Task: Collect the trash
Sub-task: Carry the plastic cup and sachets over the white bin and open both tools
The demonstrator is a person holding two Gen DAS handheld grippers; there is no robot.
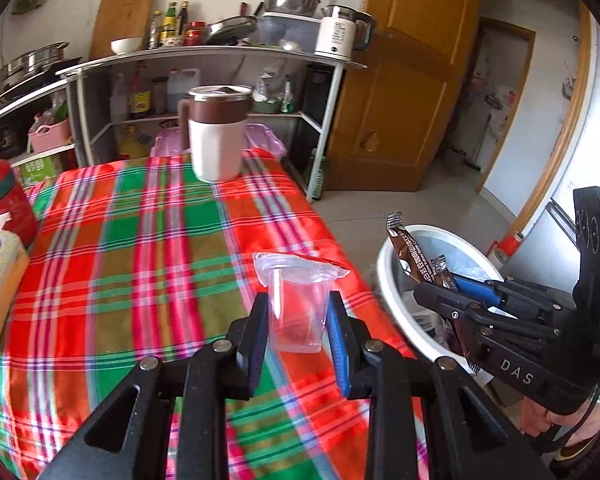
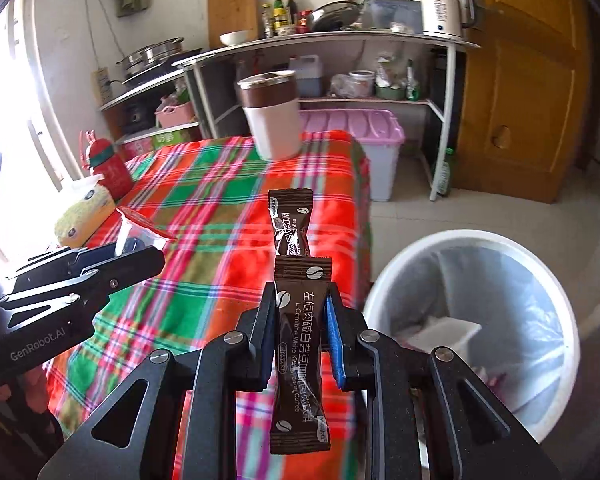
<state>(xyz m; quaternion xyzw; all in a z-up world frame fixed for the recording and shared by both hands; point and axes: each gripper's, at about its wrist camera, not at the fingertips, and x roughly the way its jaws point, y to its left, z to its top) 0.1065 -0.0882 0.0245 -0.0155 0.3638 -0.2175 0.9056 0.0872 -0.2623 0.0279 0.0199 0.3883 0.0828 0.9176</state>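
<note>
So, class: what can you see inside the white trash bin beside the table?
The white trash bin has a pale plastic liner, and a white boxy piece of rubbish lies near the bottom. The near rim and the right gripper hide the rest.

The coffee sachet [image 2: 298, 344] reads "L-Carnitine White Kidney Bean Coffee" (also Chinese); beside it, left gripper [image 2: 140, 258] "GenRobot.AI", right gripper [image 1: 440, 294] "DAS".
</note>
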